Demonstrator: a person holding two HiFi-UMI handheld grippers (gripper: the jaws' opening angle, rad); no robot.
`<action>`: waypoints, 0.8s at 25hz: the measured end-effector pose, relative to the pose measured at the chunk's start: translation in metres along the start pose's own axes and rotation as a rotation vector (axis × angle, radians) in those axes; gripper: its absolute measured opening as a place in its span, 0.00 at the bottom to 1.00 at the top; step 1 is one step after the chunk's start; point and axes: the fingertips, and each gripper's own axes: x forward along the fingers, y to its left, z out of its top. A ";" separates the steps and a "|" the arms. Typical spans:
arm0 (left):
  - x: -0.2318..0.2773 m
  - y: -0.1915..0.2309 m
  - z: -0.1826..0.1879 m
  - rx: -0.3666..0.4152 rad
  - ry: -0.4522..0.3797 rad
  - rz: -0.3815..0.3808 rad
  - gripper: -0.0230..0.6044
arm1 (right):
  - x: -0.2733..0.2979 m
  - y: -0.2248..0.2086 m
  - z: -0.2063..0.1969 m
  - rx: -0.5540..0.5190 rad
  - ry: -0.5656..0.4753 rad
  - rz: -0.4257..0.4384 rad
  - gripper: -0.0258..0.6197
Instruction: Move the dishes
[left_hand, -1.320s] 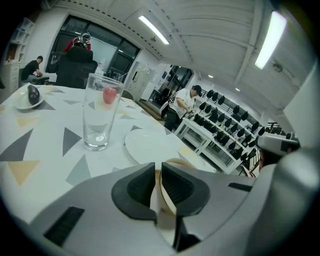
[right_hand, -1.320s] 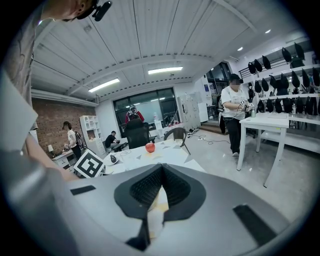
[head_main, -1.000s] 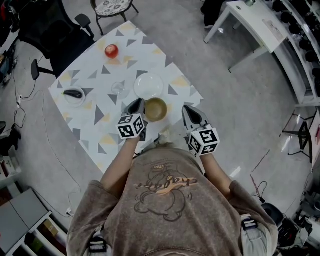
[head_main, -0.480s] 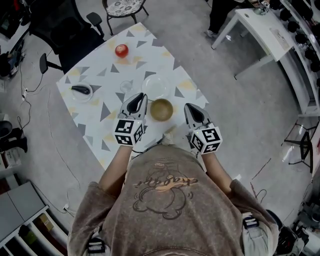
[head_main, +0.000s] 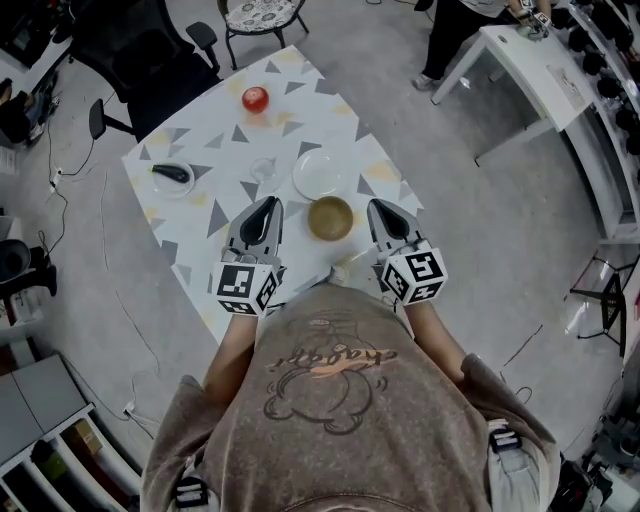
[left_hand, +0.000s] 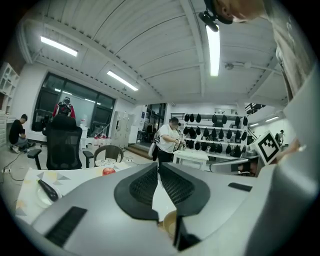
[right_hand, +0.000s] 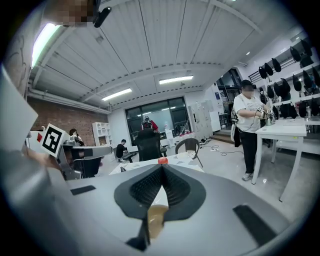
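Note:
A brown bowl (head_main: 330, 217) stands near the front edge of the triangle-patterned table (head_main: 200, 230), between my two grippers. Behind it lie a white plate (head_main: 318, 173) and a clear glass (head_main: 263, 168). My left gripper (head_main: 268, 204) hangs left of the bowl, shut and holding nothing. My right gripper (head_main: 379, 207) hangs right of the bowl, also shut and bare. In the left gripper view the jaws (left_hand: 158, 167) meet, and the bowl (left_hand: 169, 225) peeks below them. Below the closed tips of the right gripper (right_hand: 161, 167), its own view shows the bowl (right_hand: 154, 216).
A red apple (head_main: 255, 98) sits at the table's far end, and a small dish with a dark object (head_main: 172, 176) at its left. A black office chair (head_main: 150, 60) and a round-seat chair (head_main: 255, 15) stand behind. At the right are a white desk (head_main: 530, 60) and a person (head_main: 460, 20).
My left gripper has lifted and pulled back from beside the bowl, rolling a little. The right gripper has shifted only slightly. Nothing on the table has moved.

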 end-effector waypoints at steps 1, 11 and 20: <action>-0.003 0.001 0.002 0.000 -0.011 0.006 0.09 | 0.001 0.002 0.002 -0.002 -0.006 0.006 0.05; -0.011 0.014 -0.012 0.004 -0.028 0.047 0.08 | 0.006 0.018 0.004 -0.029 -0.040 0.055 0.05; -0.012 0.018 -0.031 -0.007 -0.009 0.066 0.08 | 0.011 0.019 -0.002 -0.049 -0.032 0.050 0.05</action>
